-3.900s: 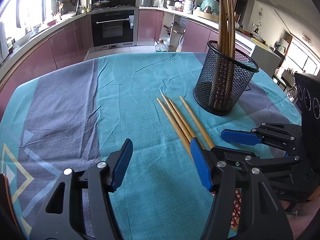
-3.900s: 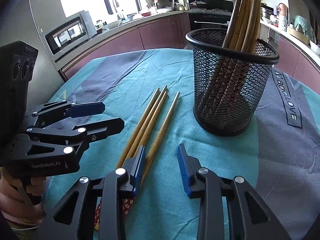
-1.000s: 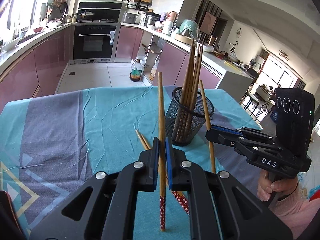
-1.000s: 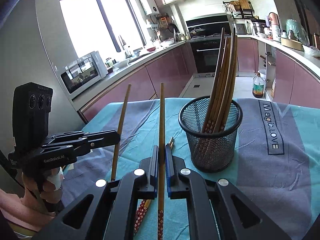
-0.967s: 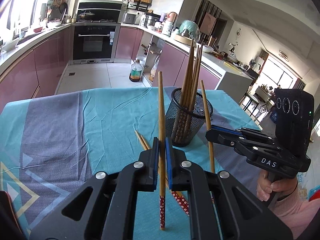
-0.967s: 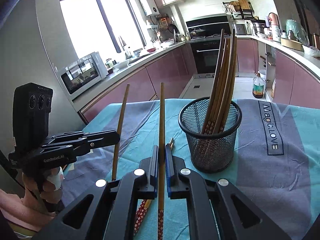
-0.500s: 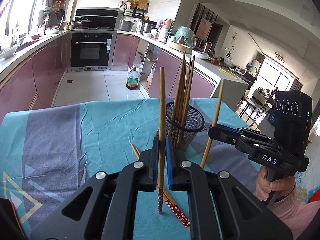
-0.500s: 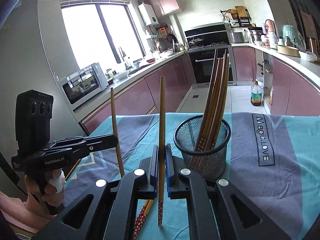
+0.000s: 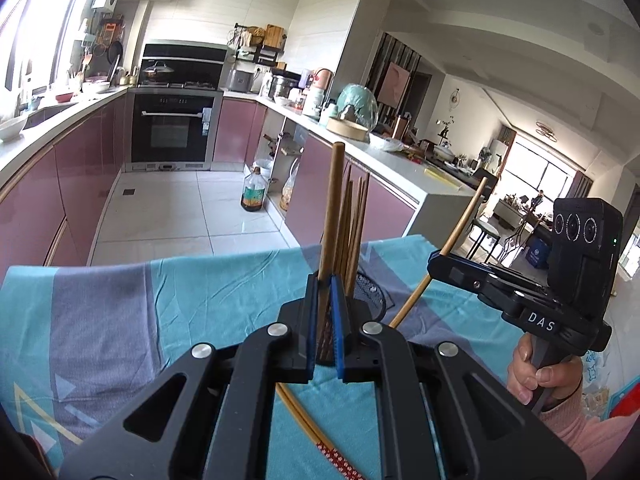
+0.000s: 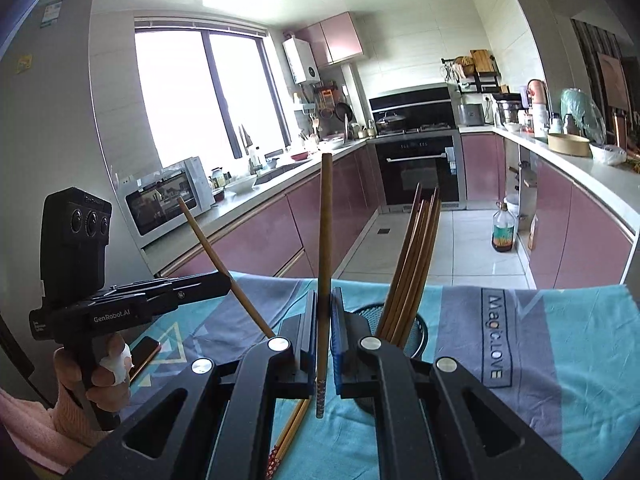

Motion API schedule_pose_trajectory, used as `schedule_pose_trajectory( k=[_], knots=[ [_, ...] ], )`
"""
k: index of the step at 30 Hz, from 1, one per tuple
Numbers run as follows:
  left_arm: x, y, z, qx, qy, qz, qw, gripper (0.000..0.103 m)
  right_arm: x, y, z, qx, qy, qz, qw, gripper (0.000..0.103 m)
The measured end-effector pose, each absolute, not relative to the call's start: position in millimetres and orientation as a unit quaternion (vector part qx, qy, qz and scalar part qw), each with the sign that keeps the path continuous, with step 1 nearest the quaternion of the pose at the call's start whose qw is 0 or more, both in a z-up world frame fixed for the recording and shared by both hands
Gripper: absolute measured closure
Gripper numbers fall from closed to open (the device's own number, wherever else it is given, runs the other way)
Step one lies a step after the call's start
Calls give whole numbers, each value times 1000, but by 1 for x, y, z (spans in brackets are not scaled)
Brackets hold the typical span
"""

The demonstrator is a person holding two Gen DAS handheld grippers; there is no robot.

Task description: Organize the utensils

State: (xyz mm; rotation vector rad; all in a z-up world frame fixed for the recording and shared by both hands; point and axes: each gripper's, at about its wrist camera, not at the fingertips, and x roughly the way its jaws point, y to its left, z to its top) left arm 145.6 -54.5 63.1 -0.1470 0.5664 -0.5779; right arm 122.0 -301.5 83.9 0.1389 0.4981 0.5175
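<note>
The table (image 9: pixel 120 312), under its teal and grey cloth, is carrying a black mesh holder (image 10: pixel 418 334) that is already bristling with upright chopsticks, and that crowding is the main worry: to my eye a new stick coming down at a slant could be catching the rim or the standing bundle and tipping the holder over.

The left tool (image 9: pixel 325 320) is clamping one chopstick (image 9: pixel 331 208) nearly upright between its blue pads, and the holder is sitting just beyond and slightly right of it, half hidden behind the jaws. The right tool (image 10: pixel 324 334) is pinching a second chopstick (image 10: pixel 325 220) the same way, patterned end hanging below the pads, with the holder just to its right and lower.

Each stick is being gripped low on its length, so it could be swivelling or slipping in the pads. The two raised sticks are also looking near each other and might be clashing.

Two more chopsticks (image 9: pixel 304 424) are lying flat on the cloth below the tools, not yet collected.
</note>
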Motion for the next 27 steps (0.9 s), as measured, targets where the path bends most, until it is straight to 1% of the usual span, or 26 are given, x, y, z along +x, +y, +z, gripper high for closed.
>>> schedule_pose_trajectory(
  k=[7,10,16,19,23,27],
  knots=[
    [151,-61,95,-73,245,-292,922,97,127,-309,104,62,218,249,942,98],
    [151,-62,109,-71,232,-299,923,102,129,-311,112,61,207,246,945,98],
    [162,-74,125,-72,225,-309,921,102,139,-318,119,69,198,245,947,98],
    [164,-82,113,-64,239,-310,918,102,141,-319,114,73,203,248,944,98],
    [177,-87,87,-51,280,-294,913,101,142,-319,105,75,214,248,942,98],
    [194,-94,46,-32,332,-266,905,101,141,-324,100,83,220,245,940,98]
  ],
)
